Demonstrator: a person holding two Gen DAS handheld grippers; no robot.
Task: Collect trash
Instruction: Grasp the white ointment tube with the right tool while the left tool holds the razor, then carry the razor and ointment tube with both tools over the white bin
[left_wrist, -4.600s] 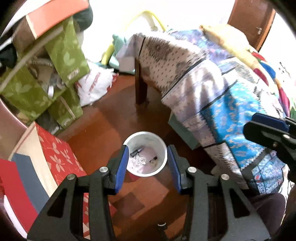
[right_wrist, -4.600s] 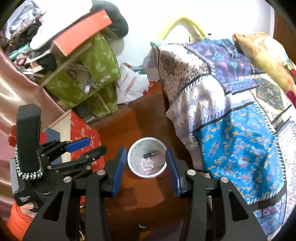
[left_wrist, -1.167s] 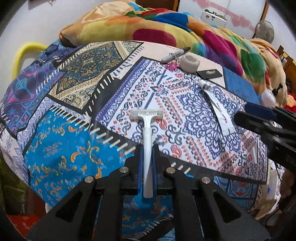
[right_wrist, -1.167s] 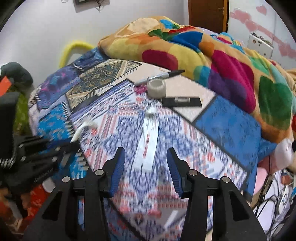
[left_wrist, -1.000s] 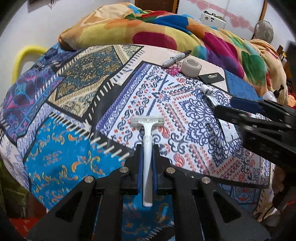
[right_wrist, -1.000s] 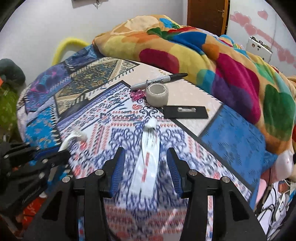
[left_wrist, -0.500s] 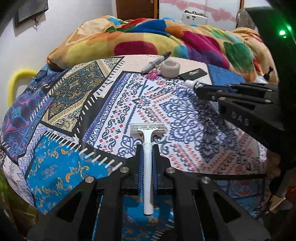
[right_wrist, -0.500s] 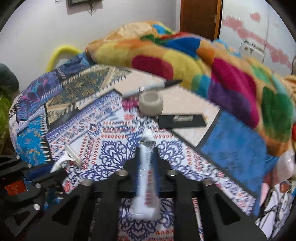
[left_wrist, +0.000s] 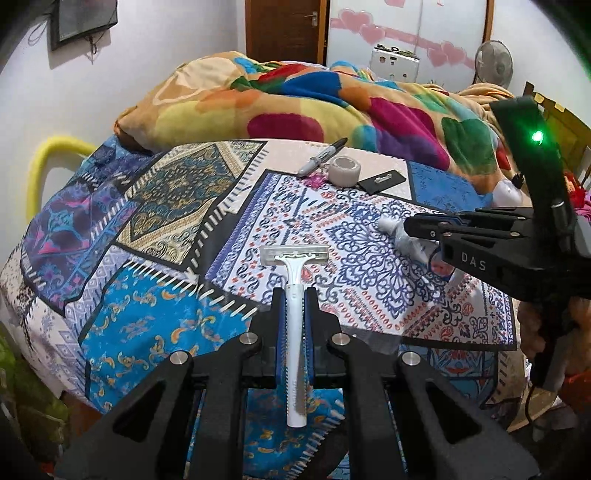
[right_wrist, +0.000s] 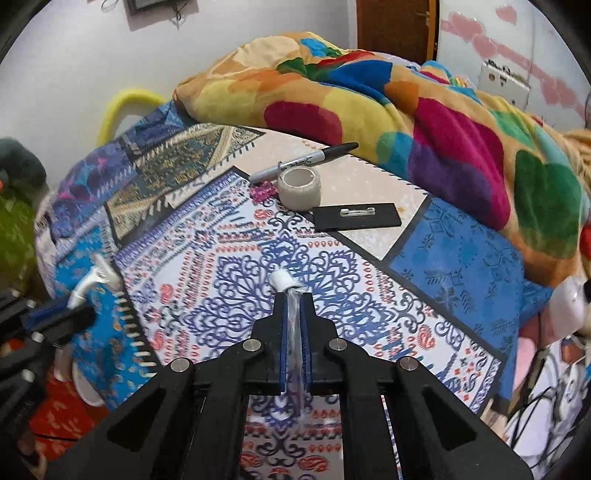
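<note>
Quick count of what's on the bed: two grippers, one razor, one squeezed tube, one marker, one tape roll, one black card, one pink scrap.

The one white disposable razor sits clamped between the left gripper jaws, head sticking out past the tips. The one flattened tube is pinched between the right gripper jaws, white cap just beyond them.

Well ahead of both sets of jaws: one black marker, one roll of tape just beside it, one black card with a metal clip, and one small pink scrap. One colourful blanket heaped behind it all.
</note>
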